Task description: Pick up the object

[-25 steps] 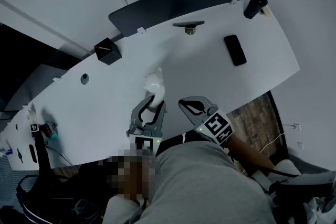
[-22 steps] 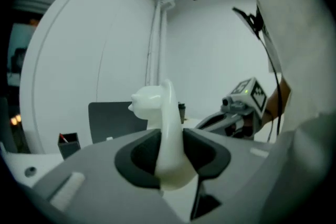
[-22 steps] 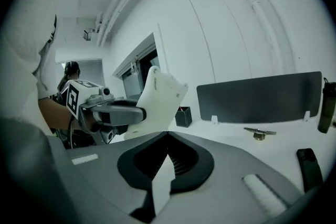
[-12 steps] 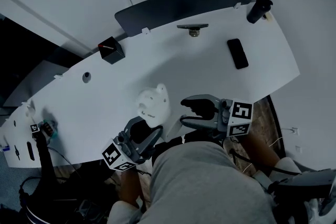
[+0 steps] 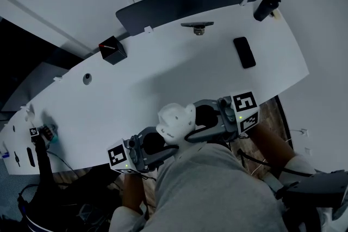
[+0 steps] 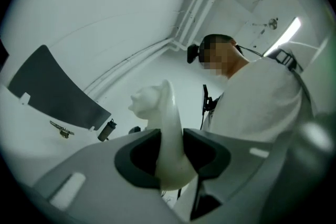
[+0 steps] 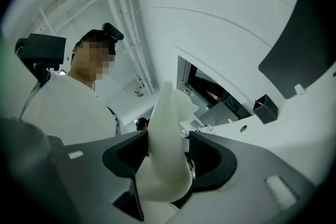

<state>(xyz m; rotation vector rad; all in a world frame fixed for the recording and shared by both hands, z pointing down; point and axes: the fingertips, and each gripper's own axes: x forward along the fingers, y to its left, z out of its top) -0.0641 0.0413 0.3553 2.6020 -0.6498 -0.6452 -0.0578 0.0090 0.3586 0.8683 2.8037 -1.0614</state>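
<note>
One white figurine [image 5: 175, 121] within left claw [image 5: 162, 145]

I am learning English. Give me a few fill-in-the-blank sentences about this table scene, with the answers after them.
1. The left claw is shut on a ____ figurine.
2. The phone lying on the table is ____ in colour.
3. The bottle stands at the far ____ end of the table.
Missing words: white; black; right.
</note>
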